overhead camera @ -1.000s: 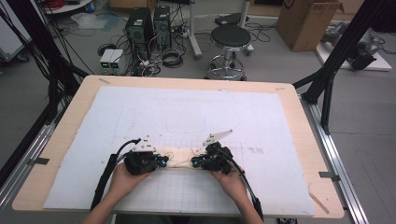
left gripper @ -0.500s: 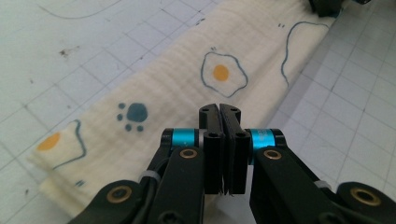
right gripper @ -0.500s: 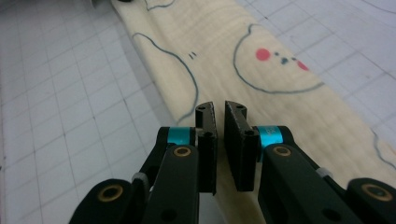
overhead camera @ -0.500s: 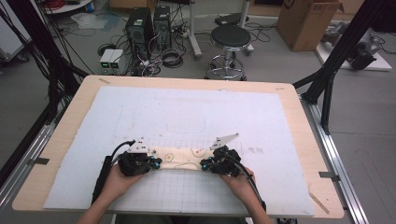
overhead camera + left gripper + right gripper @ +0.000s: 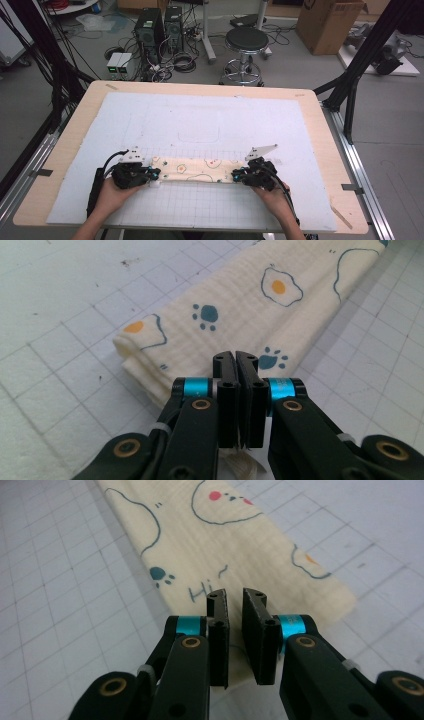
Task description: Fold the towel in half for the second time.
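A cream cloth (image 5: 200,169) printed with fried eggs and paw prints lies folded into a long narrow strip across the near part of the gridded mat. My left gripper (image 5: 156,176) sits at the strip's left end. In the left gripper view its jaws (image 5: 235,357) are pressed together, with a bit of the cloth's (image 5: 240,295) edge pinched low between them. My right gripper (image 5: 235,176) sits at the strip's right end. Its jaws (image 5: 235,595) have just been opening and stand a narrow gap apart over the cloth (image 5: 225,535), which lies flat beneath them.
A white gridded mat (image 5: 200,120) covers most of the wooden table (image 5: 320,130). Behind the table stand a black stool (image 5: 245,40), computer towers (image 5: 155,25) with cables, and a cardboard box (image 5: 330,25). Black frame posts (image 5: 350,95) rise at both sides.
Both hands have moved apart, the left one leftward and the right one rightward, and slightly toward the table's near edge. The cloth strip between them now shows longer.
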{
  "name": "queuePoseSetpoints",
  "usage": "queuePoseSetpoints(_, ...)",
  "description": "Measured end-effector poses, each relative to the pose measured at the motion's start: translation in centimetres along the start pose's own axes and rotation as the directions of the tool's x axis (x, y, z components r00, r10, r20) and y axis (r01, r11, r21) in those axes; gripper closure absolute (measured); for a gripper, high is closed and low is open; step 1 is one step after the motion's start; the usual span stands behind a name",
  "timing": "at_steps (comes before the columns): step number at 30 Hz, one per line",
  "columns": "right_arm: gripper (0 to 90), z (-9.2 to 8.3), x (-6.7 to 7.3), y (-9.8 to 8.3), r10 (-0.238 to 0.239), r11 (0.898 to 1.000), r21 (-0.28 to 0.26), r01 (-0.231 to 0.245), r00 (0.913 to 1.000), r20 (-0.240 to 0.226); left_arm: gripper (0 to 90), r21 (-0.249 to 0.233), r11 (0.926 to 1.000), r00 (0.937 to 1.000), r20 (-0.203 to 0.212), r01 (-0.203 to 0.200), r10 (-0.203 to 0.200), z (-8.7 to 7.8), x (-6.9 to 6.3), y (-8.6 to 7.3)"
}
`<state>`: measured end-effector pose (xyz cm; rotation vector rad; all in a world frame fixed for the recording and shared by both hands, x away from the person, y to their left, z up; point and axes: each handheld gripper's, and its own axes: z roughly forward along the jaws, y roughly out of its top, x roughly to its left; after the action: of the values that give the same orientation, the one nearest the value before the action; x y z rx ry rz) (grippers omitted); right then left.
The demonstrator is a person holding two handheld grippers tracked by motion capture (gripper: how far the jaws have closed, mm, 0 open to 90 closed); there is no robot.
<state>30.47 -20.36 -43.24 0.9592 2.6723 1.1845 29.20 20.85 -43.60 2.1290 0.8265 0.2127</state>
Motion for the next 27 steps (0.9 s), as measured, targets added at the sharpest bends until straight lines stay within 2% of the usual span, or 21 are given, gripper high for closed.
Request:
queuePoseSetpoints(8,78.4,-0.6,-0.5,-0.4,-0.007,1.000,-0.022,0.008,0.9998,0.019,86.4,-0.016,0.9998,0.9998,-0.013,-0.011,0.011,-0.3,-0.1,-0.3)
queuePoseSetpoints(9,77.7,-0.7,-0.4,-0.4,-0.004,1.000,-0.020,0.004,0.9998,0.020,86.3,-0.031,0.9990,0.9992,-0.027,-0.032,0.031,-0.5,-0.2,-0.4)
queuePoseSetpoints(12,75.4,-1.1,-0.3,-0.5,-0.016,0.998,-0.060,0.017,0.9996,0.024,83.8,-0.084,0.9958,0.9981,-0.052,-0.038,0.034,-0.9,-0.2,-0.4)
queuePoseSetpoints(14,74.2,-1.4,-0.3,-0.3,-0.022,0.995,-0.095,0.024,0.9995,0.021,83.4,-0.092,0.9953,0.9985,-0.049,-0.029,0.025,-0.9,-0.1,-0.3)
queuePoseSetpoints(15,72.9,-1.4,-0.4,-0.3,-0.028,0.994,-0.105,0.030,0.9993,0.024,83.0,-0.080,0.9962,0.9982,-0.052,-0.034,0.030,-0.7,0.0,-0.4)
queuePoseSetpoints(20,67.6,-1.0,-0.5,-0.3,-0.019,0.997,-0.071,0.022,0.9991,0.039,80.2,-0.053,0.9984,0.9987,-0.048,-0.020,0.017,-0.4,0.3,-0.5)
queuePoseSetpoints(23,65.2,-0.7,-0.5,-0.5,-0.026,0.998,-0.059,0.029,0.9986,0.047,79.6,-0.040,0.9985,0.9979,-0.055,-0.037,0.035,-0.3,0.2,-0.5)
queuePoseSetpoints(25,63.8,-0.5,-0.4,-0.8,-0.031,0.999,-0.036,0.033,0.9978,0.058,79.6,-0.037,0.9987,0.9980,-0.052,-0.036,0.034,-0.2,0.2,-0.5)
queuePoseSetpoints(27,63.1,-0.4,-0.5,-1.0,-0.022,0.999,-0.040,0.024,0.9985,0.049,79.5,-0.038,0.9987,0.9981,-0.052,-0.035,0.033,-0.2,0.2,-0.5)
